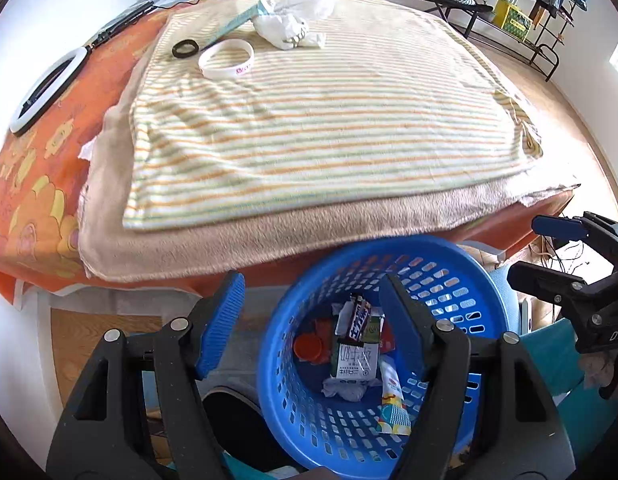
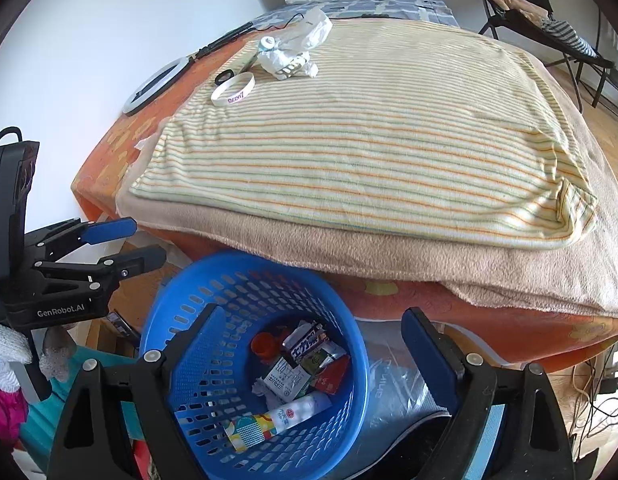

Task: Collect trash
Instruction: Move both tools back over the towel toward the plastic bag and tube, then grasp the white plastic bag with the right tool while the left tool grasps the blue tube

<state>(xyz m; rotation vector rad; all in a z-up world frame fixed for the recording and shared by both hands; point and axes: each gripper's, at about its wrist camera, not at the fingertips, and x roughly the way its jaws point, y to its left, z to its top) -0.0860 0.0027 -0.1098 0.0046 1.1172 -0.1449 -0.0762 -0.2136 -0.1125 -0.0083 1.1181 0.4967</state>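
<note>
Judging by the blue basket (image 1: 383, 344), you are most of the way through: it sits on the floor against the foot of the bed (image 2: 509, 332) and already holds wrappers, a small carton (image 2: 287, 378), an orange cap (image 1: 308, 347) and a tube. Both tools hang over it with nothing in them: your left hand-held gripper (image 1: 313, 322) has its jaws spread wide above the basket's near rim, and your right hand-held gripper (image 2: 309, 344) is spread just as wide, empty too.

What looks left is at the far end of the bed from the basket: a crumpled white tissue (image 1: 287, 32) and a thin plastic bag (image 2: 311, 30) on the striped towel (image 2: 369, 140). Just beside them lie a white wristband (image 1: 225, 58), a black ring (image 1: 185, 48) and a pale blue stick-like item, which may not be trash, so pick with care. A ring light (image 2: 157, 86) rests at the bed's wall side. Nothing blocks the reach across the towel.
</note>
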